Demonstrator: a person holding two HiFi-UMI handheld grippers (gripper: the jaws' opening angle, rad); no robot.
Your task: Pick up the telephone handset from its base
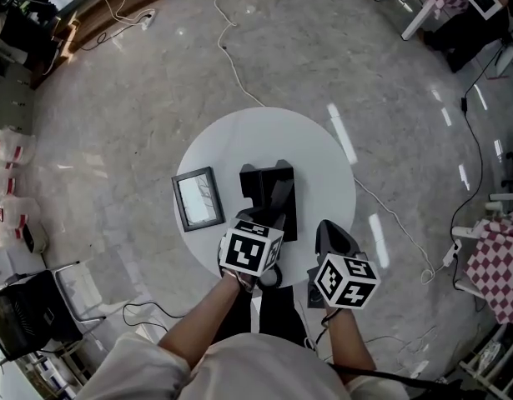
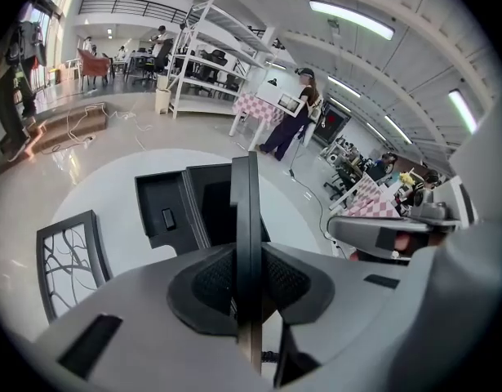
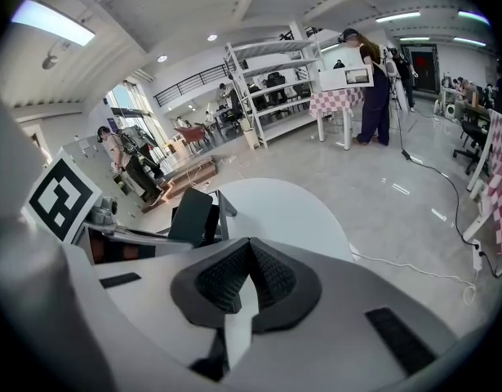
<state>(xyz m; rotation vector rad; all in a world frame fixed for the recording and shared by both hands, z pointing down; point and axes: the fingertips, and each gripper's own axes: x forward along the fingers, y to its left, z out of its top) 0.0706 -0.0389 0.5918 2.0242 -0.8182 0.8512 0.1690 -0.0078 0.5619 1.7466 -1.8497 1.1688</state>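
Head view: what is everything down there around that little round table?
Table: one, white, round, middle of the grey floor.
Telephone base: one, black, mid-table.
Handset: one, black, between the left tool's jaws.
Picture frame: one, black, on the table left of the base.
Cables: several, white and black, trailing over the floor.
Checked cloths: two, red-white, right edge and top right.
Left tool: one, grey, marker cube, shut on the handset.
Right tool: one, grey, marker cube, shut, empty, right of the left tool.

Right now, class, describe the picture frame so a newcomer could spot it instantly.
Find the round white table on the grey floor. On it, left of the black telephone, sits the picture frame: a dark-edged rectangle, the only thing there with a pale face.
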